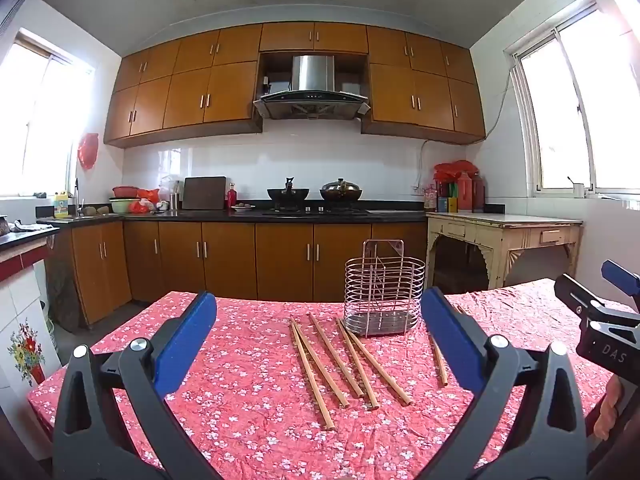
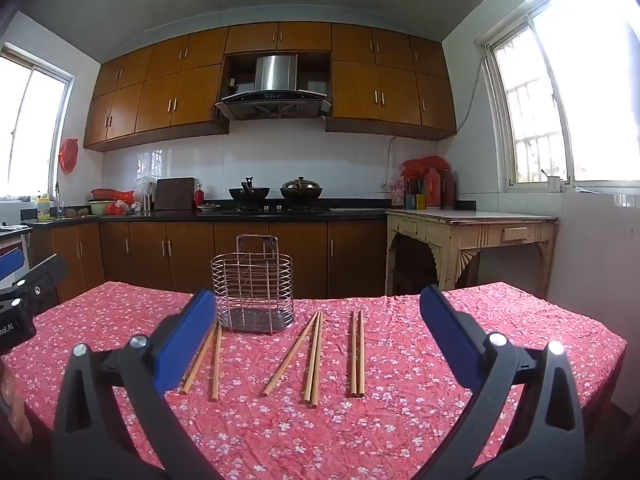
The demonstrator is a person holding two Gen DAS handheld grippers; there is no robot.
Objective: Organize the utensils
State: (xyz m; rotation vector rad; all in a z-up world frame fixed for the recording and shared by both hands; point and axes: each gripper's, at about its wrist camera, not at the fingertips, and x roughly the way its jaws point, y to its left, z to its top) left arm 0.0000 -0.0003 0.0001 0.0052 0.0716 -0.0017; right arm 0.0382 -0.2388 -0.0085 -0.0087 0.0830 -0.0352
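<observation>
Both grippers hovering level over table, left gripper [image 1: 320, 320] and right gripper [image 2: 316, 316] jaws standing wide open, holding nothing. Chopsticks [image 2: 314, 360] lying loose on tablecloth [image 2: 480, 320] just beside empty wire holder [image 2: 254, 284].

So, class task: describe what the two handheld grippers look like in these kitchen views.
Each gripper, left and right, has two long flat blue fingers on black angular frames with round silver bolts. White lettering marks each black body when seen from the other's camera. No cables or sleeves show.
</observation>
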